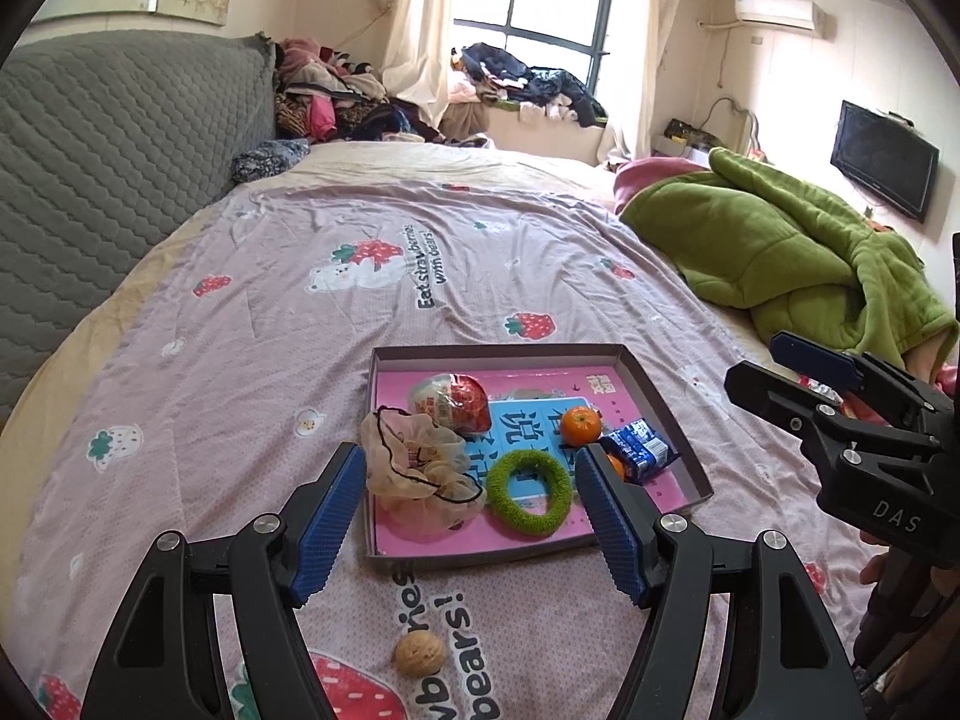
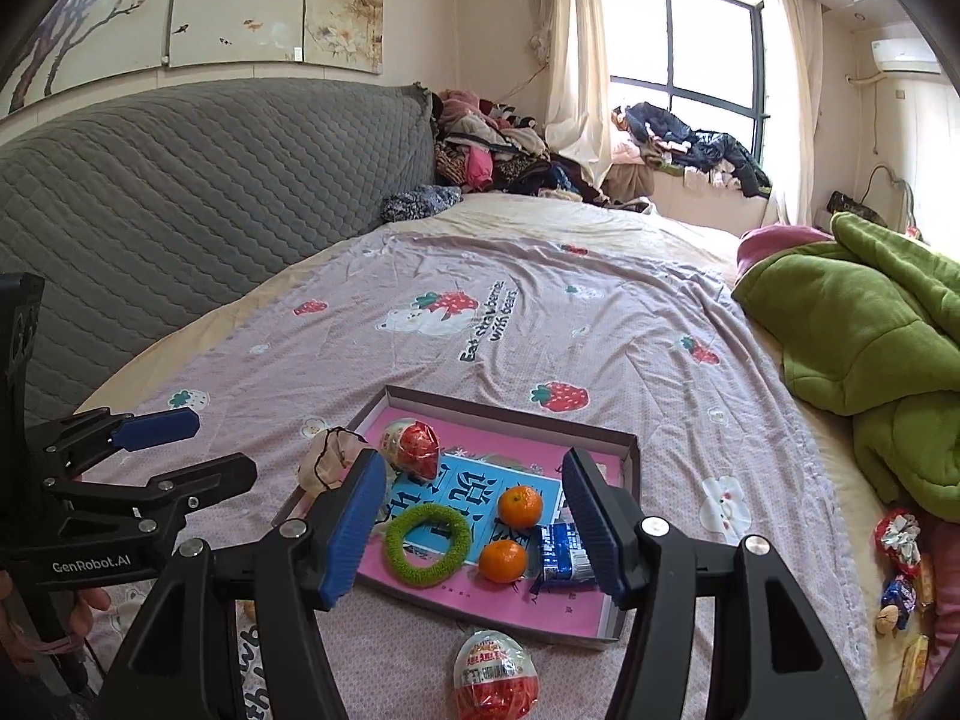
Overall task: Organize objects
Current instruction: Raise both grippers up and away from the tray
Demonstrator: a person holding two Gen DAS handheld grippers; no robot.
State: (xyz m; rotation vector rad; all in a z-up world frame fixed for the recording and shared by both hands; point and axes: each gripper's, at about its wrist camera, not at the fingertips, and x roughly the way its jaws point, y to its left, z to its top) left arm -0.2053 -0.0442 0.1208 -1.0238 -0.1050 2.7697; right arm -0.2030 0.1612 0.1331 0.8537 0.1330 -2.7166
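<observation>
1. Shallow box tray (image 2: 624, 438), pink-lined with blue printed panel, flat on the bed.
2. Green fuzzy ring (image 2: 427, 545), flat in tray.
3. Two oranges (image 2: 519, 505), in tray, near each other.
4. Blue snack packet (image 2: 561, 558), tray's right side.
5. Red-white foil egg (image 2: 414, 447), tray's far-left corner.
6. Cream scrunchie (image 1: 414, 474), draped over tray's left wall.
7. Second foil egg (image 2: 495, 675), on the bed outside the tray.
8. Walnut (image 1: 420, 653), on the bed outside the tray.

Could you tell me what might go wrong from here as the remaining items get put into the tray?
The walnut and loose egg lie on soft bedding and may roll when nudged. The tray is crowded; adding more could knock an orange out. The scrunchie overhangs the tray's wall and may slip off.
</observation>
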